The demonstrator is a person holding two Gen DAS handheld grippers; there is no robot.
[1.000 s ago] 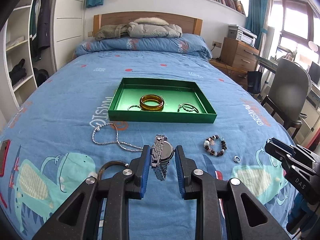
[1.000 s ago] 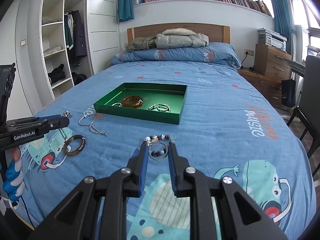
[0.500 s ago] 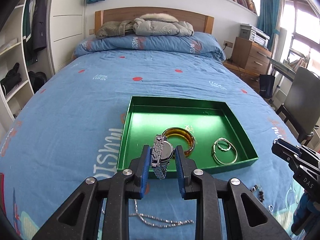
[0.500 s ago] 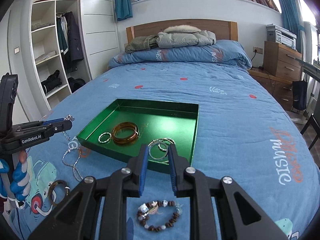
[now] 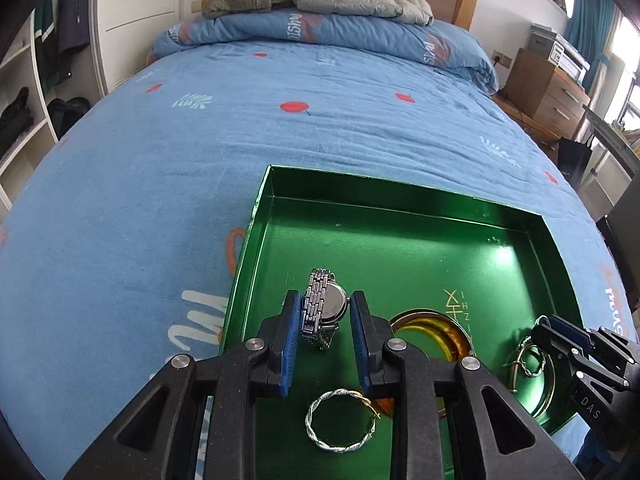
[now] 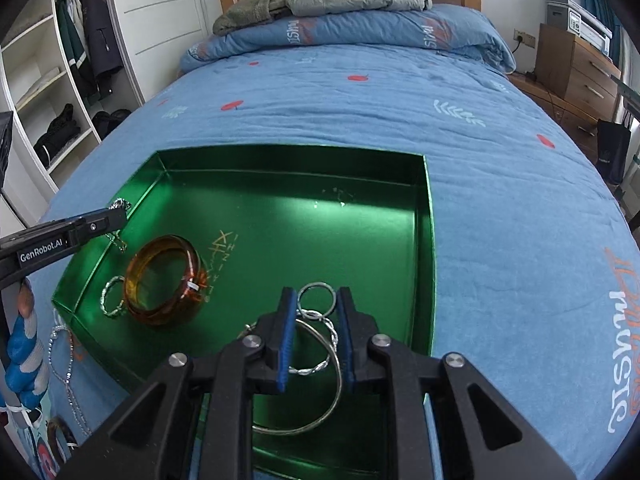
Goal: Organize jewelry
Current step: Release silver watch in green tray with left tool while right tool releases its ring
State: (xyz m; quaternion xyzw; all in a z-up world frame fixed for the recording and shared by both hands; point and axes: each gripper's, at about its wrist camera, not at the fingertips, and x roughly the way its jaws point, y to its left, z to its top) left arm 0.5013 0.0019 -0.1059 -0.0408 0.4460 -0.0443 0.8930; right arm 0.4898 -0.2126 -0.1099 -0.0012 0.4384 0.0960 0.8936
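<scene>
Left gripper [image 5: 324,316] is clamped on a watch [image 5: 323,307], held above the tray [image 5: 400,204] floor. Right gripper [image 6: 317,312] is closed on a small ring [image 6: 317,298] over the tray's right side. Watch judged heavy for its size, its metal band slippery and floppy; best gripped at the case. Bangle [image 6: 166,280] and hoops already lie in the tray.
</scene>
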